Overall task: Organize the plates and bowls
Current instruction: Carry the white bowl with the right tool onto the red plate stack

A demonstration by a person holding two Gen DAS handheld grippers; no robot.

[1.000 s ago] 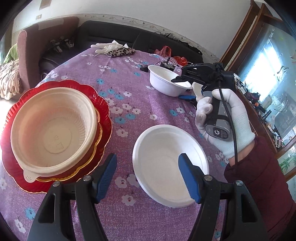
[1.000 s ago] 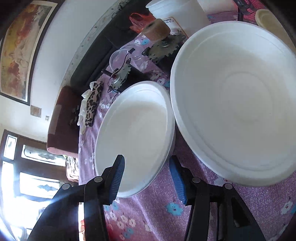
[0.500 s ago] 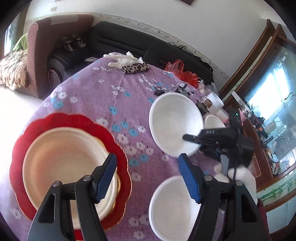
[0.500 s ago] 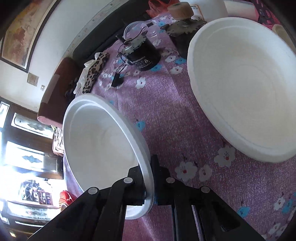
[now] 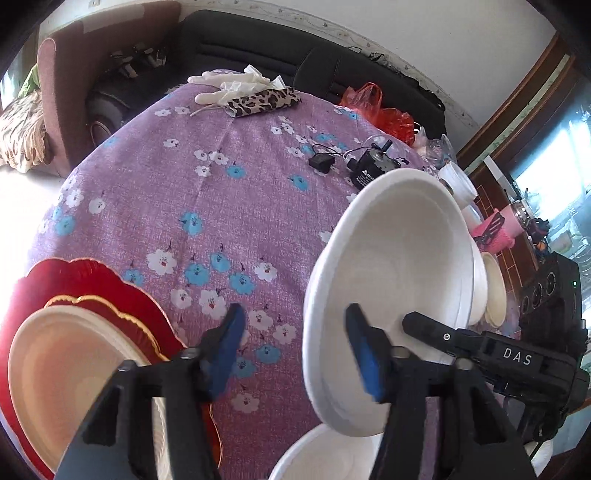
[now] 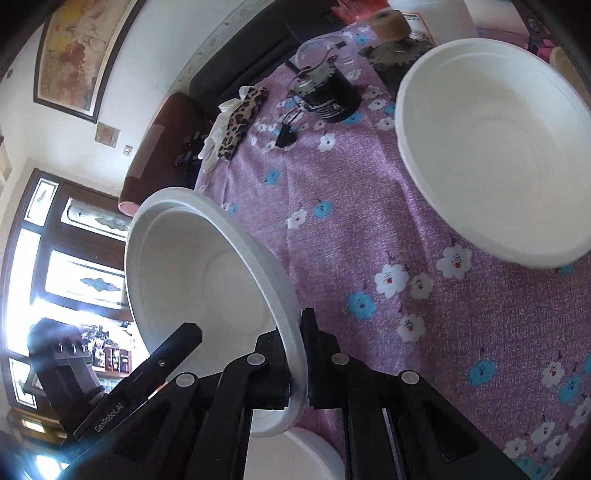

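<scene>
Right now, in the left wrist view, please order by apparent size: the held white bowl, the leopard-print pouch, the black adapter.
1. held white bowl, though nearness to the camera enlarges it
2. leopard-print pouch
3. black adapter

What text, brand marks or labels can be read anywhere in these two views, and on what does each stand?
"DAS": white letters on the body of the right gripper, seen from the left wrist.
"GenRobot.AI": white letters on the black finger of the left gripper, seen from the right wrist.
White print on the black canister: too small and blurred to read.
Printed label on the white container behind it: unreadable.
</scene>
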